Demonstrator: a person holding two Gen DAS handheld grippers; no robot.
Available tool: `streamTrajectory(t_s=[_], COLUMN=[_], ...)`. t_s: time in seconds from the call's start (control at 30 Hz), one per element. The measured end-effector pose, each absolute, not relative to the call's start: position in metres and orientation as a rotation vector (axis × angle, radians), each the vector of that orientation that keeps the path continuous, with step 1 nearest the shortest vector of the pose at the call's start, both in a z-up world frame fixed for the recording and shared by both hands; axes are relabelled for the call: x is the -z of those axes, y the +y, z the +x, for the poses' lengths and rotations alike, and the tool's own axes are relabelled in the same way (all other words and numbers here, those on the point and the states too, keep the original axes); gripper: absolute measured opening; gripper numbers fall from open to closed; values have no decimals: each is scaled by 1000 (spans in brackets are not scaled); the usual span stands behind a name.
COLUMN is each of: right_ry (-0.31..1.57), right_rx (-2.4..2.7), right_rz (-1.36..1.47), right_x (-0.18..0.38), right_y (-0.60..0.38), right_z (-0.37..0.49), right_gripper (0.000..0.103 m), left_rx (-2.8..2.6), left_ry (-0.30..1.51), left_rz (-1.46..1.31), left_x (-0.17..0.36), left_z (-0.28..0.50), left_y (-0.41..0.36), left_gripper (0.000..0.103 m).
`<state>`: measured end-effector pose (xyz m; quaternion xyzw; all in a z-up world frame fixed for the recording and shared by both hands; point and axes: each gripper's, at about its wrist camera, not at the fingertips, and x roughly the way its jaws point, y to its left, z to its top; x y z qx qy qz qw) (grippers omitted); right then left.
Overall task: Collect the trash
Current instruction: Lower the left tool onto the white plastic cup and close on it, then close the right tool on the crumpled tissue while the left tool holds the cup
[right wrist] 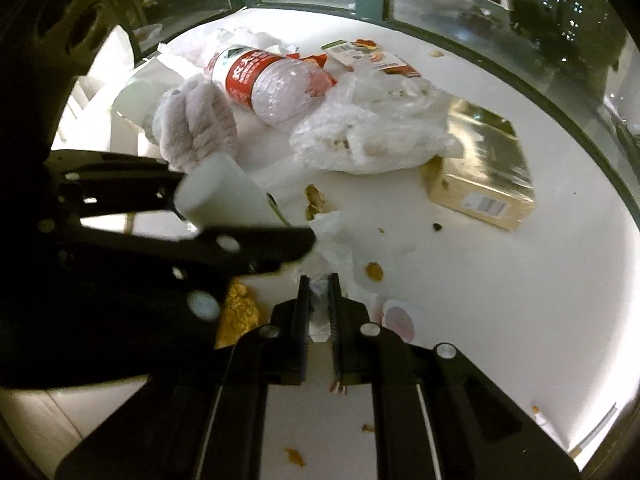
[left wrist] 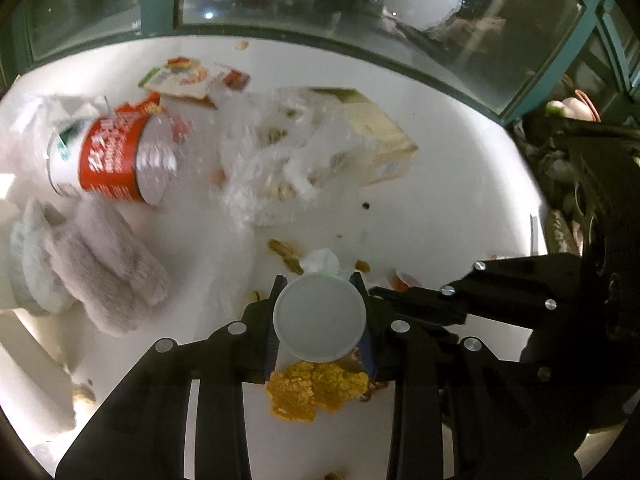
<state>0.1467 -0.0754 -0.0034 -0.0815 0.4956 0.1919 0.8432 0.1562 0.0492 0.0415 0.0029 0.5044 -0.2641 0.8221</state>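
Matt white cup (left wrist: 319, 317), probably paper; clear crinkled plastic bottle (right wrist: 269, 84); fluffy cloth (right wrist: 196, 128); glossy gold-foil box (right wrist: 482, 168).

White characters are showing on the bottle's red label (right wrist: 245, 76), upper left, too blurred to read. A barcode sticker is sitting on the gold box (right wrist: 484, 204); its print is illegible.

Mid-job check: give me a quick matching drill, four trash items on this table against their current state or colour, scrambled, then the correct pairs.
Items:
1. white cup
2. crumpled tissue
3. water bottle
4. flat box

States:
A. gold, lying partly under the clear plastic bag
B. pinched in the right tongs
C. lying on its side, red label
D. held in the left tongs

Pairs: 1-D, 2-B, 3-C, 4-A
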Motion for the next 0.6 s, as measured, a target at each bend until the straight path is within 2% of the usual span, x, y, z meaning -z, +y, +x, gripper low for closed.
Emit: streamTrajectory(t_s=[0.6], right_ry=[893], right_rx=[-343], right_rz=[-173], right_x=[-82], right_y=[-71], right_z=[98], right_gripper=[10], left_rx=[551], left_ry=[912], left_rz=[79], left_x=[-120], left_z=[99], left_y=[63], left_gripper=[30])
